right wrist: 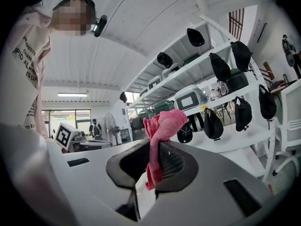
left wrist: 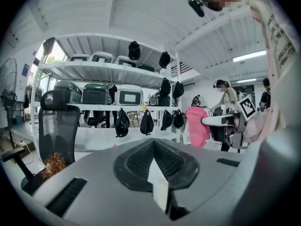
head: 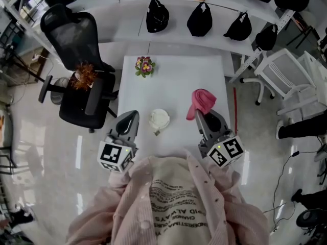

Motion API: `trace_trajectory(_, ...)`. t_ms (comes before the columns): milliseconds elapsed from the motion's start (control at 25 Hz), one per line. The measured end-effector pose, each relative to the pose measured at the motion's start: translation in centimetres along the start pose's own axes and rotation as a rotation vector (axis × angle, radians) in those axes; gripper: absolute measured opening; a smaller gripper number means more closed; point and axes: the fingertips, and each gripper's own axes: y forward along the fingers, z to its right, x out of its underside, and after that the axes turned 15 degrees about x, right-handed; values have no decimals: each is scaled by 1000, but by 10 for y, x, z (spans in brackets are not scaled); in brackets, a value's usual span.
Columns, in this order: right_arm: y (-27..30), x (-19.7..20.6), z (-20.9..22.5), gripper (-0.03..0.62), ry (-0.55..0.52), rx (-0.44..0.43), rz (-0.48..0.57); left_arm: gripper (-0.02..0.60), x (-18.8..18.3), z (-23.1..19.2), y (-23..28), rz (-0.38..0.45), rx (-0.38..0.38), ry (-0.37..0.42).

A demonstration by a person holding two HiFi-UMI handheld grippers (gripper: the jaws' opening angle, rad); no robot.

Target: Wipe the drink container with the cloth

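On the white table (head: pixel 173 80) stands a small white round drink container (head: pixel 159 119), seen from above, between my two grippers. My left gripper (head: pixel 131 115) hovers just left of it with its jaws together and nothing between them; in the left gripper view the left gripper (left wrist: pixel 154 147) shows the pads meeting. My right gripper (head: pixel 202 116) is to the right of the container, shut on a pink cloth (head: pixel 202 102) that bunches up above the jaws. The right gripper view shows the right gripper (right wrist: pixel 153 147) with the cloth (right wrist: pixel 162 124) pinched and hanging between its pads. The cloth (left wrist: pixel 196 126) also appears in the left gripper view.
A small flower decoration (head: pixel 145 66) sits at the table's far end. A black office chair (head: pixel 82 91) with a brown dried bunch (head: pixel 84 75) stands left of the table. Black caps (head: pixel 200 19) hang along the shelf behind. A white chair (head: pixel 286 78) is at the right.
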Motion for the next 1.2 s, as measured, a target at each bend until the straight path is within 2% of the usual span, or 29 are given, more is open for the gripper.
trace_trajectory(640, 2, -2, 5, 35, -45, 37, -10, 3, -1, -8, -3, 10, -22, 28)
trace_trajectory(1200, 3, 10, 6, 35, -49, 45, -40, 3, 7, -9, -2, -12, -19, 8)
